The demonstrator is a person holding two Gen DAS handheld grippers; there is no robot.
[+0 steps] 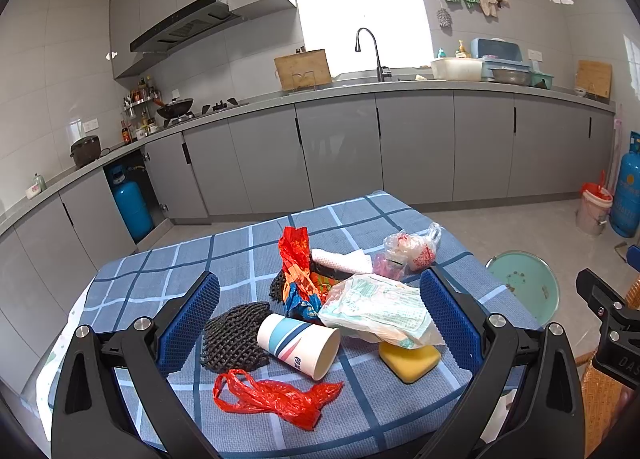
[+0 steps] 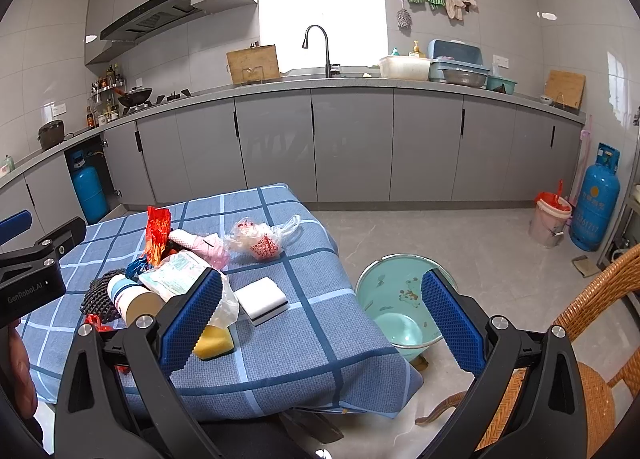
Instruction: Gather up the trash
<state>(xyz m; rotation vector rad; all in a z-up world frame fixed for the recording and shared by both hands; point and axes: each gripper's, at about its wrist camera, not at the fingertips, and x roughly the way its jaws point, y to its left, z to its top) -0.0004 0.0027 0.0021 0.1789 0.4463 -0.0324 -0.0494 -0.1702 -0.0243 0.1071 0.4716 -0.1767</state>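
Left gripper (image 1: 320, 313) spread wide above the checked tablecloth (image 1: 168, 271), grasping nothing, framing the trash heap: paper cup (image 1: 298, 345) on its side, black foam net (image 1: 234, 337) beside it, red plastic bag (image 1: 276, 399) nearest, pale wrapper (image 1: 380, 309) over a yellow sponge (image 1: 410, 361). Right gripper (image 2: 322, 317) likewise released and empty, hanging over the table edge, green bucket (image 2: 396, 299) on the floor just beside the table, white sponge (image 2: 262, 299) apart from the heap
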